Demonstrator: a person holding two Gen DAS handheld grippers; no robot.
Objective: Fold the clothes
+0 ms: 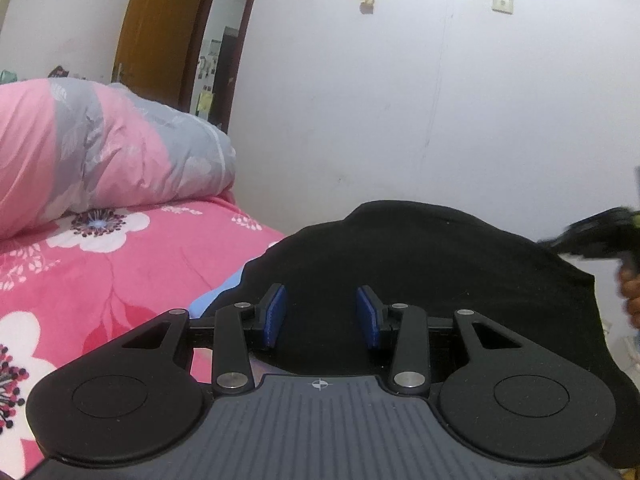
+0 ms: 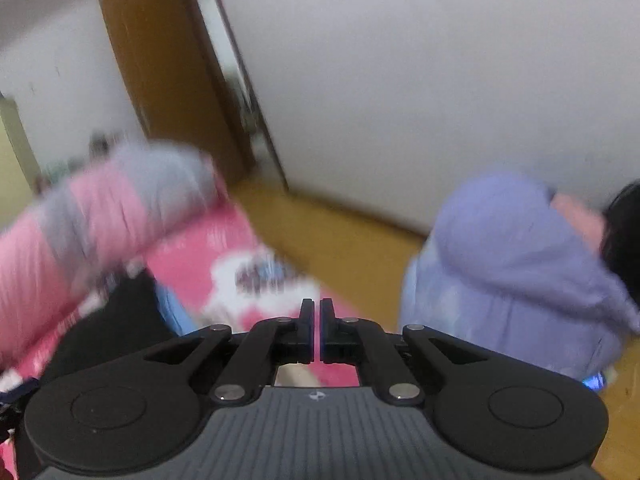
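Home bedroom, floral bed (image 1: 120,256), rolled quilt (image 1: 100,148), wooden door (image 1: 160,28)

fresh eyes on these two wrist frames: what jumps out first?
The black garment fills the middle of the left wrist view, spread on the pink floral bedsheet straight ahead of the left gripper, whose blue pads stand apart. Behind it to the left, a rolled pink and grey quilt lies on the bed. The right wrist view is motion-blurred; the right gripper is shut on nothing, with a lilac heap of clothes at right.

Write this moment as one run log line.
left gripper: open over black garment | right gripper: shut, empty | bed
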